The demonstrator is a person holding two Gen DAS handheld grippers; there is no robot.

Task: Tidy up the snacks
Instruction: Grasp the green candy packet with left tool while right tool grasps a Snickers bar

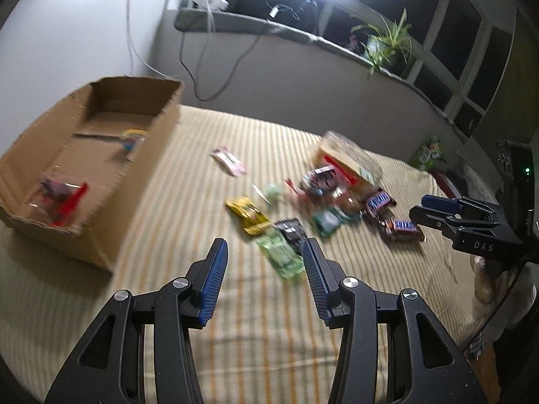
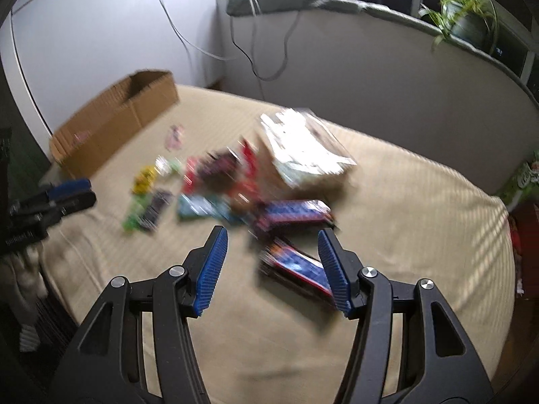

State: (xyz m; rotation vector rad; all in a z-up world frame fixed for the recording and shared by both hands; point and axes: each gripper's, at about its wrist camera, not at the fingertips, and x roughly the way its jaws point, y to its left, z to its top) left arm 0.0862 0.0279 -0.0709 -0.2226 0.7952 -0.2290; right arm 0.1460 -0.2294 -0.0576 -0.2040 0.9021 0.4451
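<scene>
Both tools hang over the bed with nothing between their fingers. My left tool (image 1: pixel 265 262) stands wide, its blue pads spread above a green packet (image 1: pixel 281 256) and a dark wrapper (image 1: pixel 292 234) that lie side by side. My right tool (image 2: pixel 273 252) is just as wide, and the nearer Snickers bar (image 2: pixel 296 266) lies below its right finger, not yet gripped.

Beyond them, most of the snacks are still loose on the striped bedspread (image 1: pixel 235 320): a yellow packet (image 1: pixel 247 215), a teal packet (image 1: pixel 325 222), a second Snickers bar (image 1: pixel 379 202), a pink wrapper (image 1: pixel 229 161) lying apart toward the box, and a large crinkled bag (image 1: pixel 350 158) at the back of the heap.

Farther left, the cardboard box (image 1: pixel 148 168) sits open on the bed. Inside I can make out only a red-trimmed packet (image 1: pixel 59 198) and something yellow and blue (image 1: pixel 134 138), too blurred to name.

I judge the sorting barely begun: two things boxed, the bulk of the pile left to move.
</scene>
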